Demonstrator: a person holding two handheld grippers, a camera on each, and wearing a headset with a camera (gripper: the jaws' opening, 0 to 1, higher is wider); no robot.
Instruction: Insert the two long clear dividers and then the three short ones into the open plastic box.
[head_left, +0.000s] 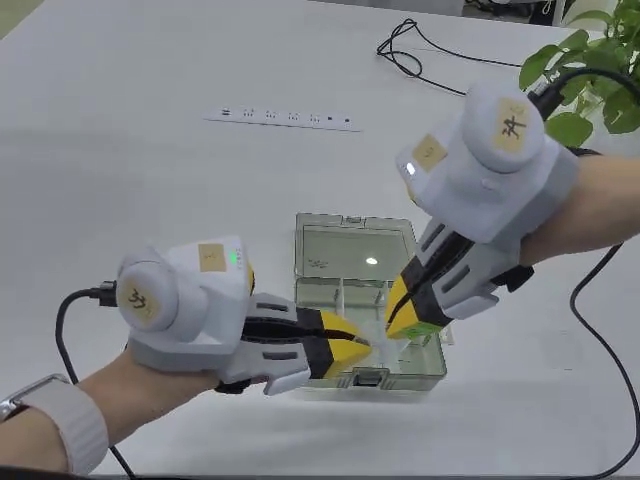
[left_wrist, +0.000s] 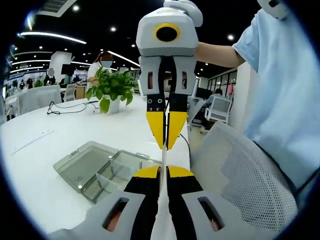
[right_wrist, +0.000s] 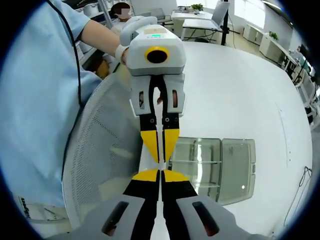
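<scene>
Two grippers meet tip to tip just above the near half of the box (head_left: 400, 382), my left gripper (head_left: 355, 346) and right gripper (head_left: 400, 325) each clamped on an end of the clear divider (left_wrist: 163, 156), which runs along the front wall.

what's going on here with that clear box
A person is working at the open clear plastic box on the white workbench. The left hand-held gripper and right hand-held gripper meet tip to tip over its near end, both shut on one thin clear plastic divider held between them. Inside, other clear dividers already look seated; this one is not yet in.
</scene>
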